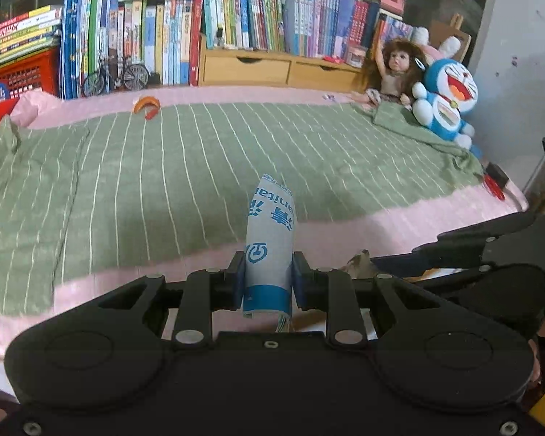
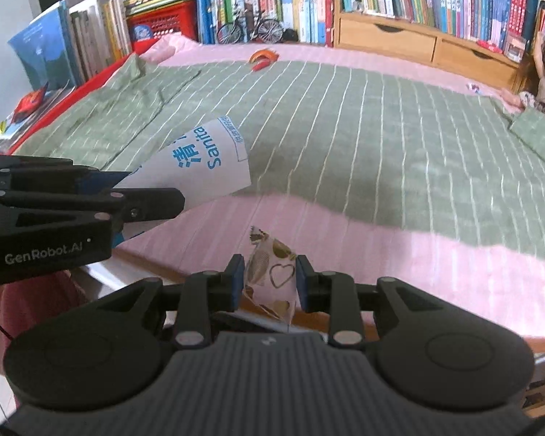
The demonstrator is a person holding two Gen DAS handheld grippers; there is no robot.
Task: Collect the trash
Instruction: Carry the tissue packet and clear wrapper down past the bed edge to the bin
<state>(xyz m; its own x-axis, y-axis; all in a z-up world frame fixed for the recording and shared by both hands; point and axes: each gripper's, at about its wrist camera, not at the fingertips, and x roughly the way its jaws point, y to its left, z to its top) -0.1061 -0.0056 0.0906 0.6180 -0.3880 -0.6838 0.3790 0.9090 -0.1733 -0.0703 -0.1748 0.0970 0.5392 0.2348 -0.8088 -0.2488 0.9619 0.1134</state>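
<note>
The left gripper (image 1: 269,276) clamps narrowly on a white-and-blue paper sleeve (image 1: 269,239) above the bed's (image 1: 345,232) near edge; the right gripper (image 2: 270,283) pinches a heart-printed wrapper (image 2: 272,276) there too.

The left gripper (image 1: 269,276) points forward and downward, its blue-padded fingers (image 1: 240,272) drawn close and clamped on a white and blue paper packet (image 1: 269,239). The right gripper (image 2: 270,281) tilts more steeply down just beside it, pads pressed on a clear heart-printed wrapper (image 2: 272,272).
</note>
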